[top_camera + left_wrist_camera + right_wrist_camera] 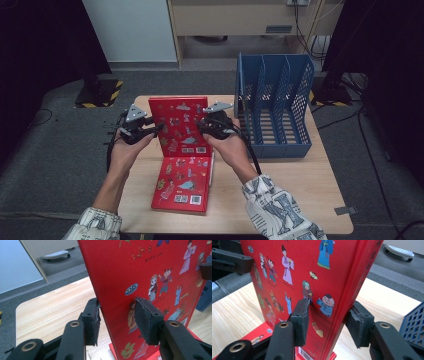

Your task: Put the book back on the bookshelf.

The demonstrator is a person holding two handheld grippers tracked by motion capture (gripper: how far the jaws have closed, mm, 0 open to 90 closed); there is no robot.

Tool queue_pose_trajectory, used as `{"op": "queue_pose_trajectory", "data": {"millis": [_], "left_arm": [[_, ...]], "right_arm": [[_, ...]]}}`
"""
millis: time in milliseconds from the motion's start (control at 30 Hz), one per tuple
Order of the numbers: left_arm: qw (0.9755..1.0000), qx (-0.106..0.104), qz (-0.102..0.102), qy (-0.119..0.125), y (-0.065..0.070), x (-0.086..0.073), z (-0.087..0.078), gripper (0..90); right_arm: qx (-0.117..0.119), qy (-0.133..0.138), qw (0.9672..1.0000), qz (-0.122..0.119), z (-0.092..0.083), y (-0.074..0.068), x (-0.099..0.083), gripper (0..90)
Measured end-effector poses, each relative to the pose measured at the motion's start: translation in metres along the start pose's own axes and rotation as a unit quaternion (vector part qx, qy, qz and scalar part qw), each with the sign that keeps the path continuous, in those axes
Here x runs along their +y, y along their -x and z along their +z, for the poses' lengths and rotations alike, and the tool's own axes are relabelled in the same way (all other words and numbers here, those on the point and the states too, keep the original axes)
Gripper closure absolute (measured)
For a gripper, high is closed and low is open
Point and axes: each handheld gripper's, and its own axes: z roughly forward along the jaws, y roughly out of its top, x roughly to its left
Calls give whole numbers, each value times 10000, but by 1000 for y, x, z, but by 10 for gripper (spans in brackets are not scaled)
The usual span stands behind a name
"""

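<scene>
Upright red book [180, 125] between both claws

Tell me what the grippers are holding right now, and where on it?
Both clamp the upright red book: left gripper on its left edge, right gripper on its spine edge.

Even, soft overhead light brightens the desk [300, 200]; room edges fall into dark. Gripper views are sharp nearby, background slightly blurred.
</scene>
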Motion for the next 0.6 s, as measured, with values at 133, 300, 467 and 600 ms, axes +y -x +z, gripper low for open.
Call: {"op": "queue_pose_trajectory", "data": {"millis": [133,300,467,600], "left_arm": [[10000,20,11,64,5,-4,-7,543],[9998,-150,-53,139,6,-9,-14,468],[9993,-267,-80,250,4,-13,-17,448],[9986,-393,-138,321,1,-16,-15,391]], "right_arm": [[54,15,10000,-46,-9,-6,-4,568],[254,70,9995,-146,-20,-12,-9,591],[507,127,9984,-195,-30,-19,-15,606],[640,147,9974,-301,-34,-26,-16,608]]}}
